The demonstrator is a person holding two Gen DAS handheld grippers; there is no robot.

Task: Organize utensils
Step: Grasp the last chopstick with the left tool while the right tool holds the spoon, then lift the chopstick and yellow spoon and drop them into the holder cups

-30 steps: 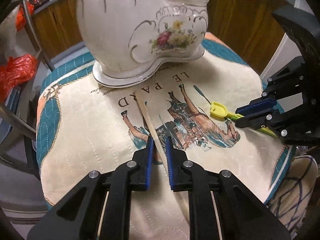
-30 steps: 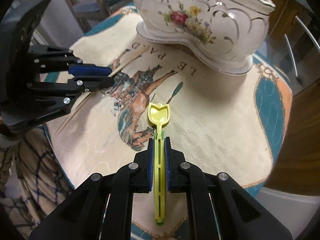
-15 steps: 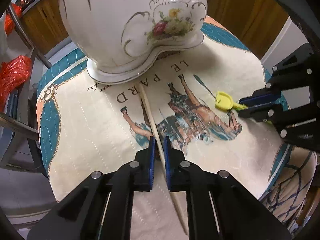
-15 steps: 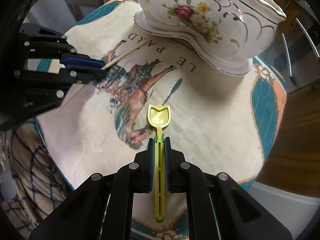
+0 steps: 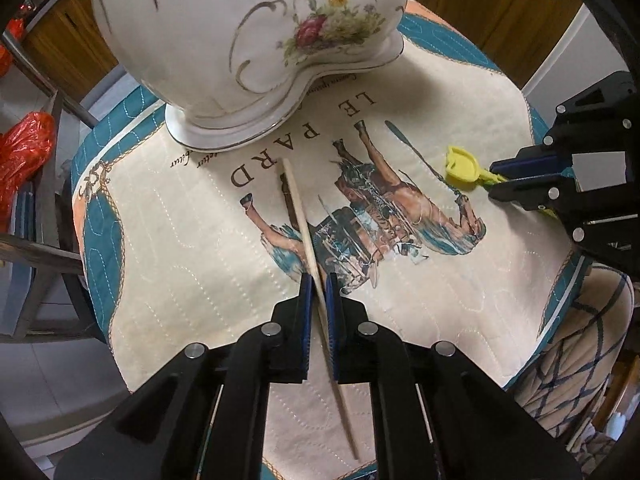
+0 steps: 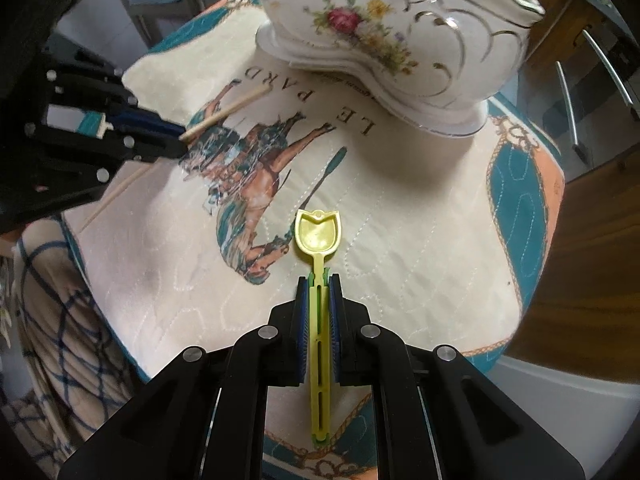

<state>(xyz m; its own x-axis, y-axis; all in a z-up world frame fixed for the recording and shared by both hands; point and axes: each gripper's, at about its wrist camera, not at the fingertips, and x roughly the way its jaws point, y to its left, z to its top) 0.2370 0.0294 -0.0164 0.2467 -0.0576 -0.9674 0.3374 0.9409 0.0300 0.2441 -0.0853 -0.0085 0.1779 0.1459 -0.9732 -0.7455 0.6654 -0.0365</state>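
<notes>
A white floral ceramic holder [image 5: 248, 40] stands at the back of a quilted mat [image 5: 180, 264]; it also shows in the right wrist view [image 6: 400, 36]. My left gripper [image 5: 316, 280] is shut on a wooden chopstick [image 5: 298, 204] and holds it above the mat, tip toward the holder. My right gripper [image 6: 318, 280] is shut on a yellow-green plastic spoon [image 6: 318, 236], bowl forward, above the mat. Each gripper shows in the other view, the right gripper [image 5: 496, 180] and the left gripper [image 6: 180, 140].
The mat with a horse print [image 6: 256, 176] covers a small round table. An orange plastic bag [image 5: 24, 148] and chair frame [image 5: 48, 216] are at left. A checked cloth [image 5: 580, 344] hangs at right. Wooden cabinets [image 5: 480, 0] stand behind.
Both grippers have risen and moved toward the holder, carrying the chopstick and the spoon up off the mat. The holder looms larger in both views.
</notes>
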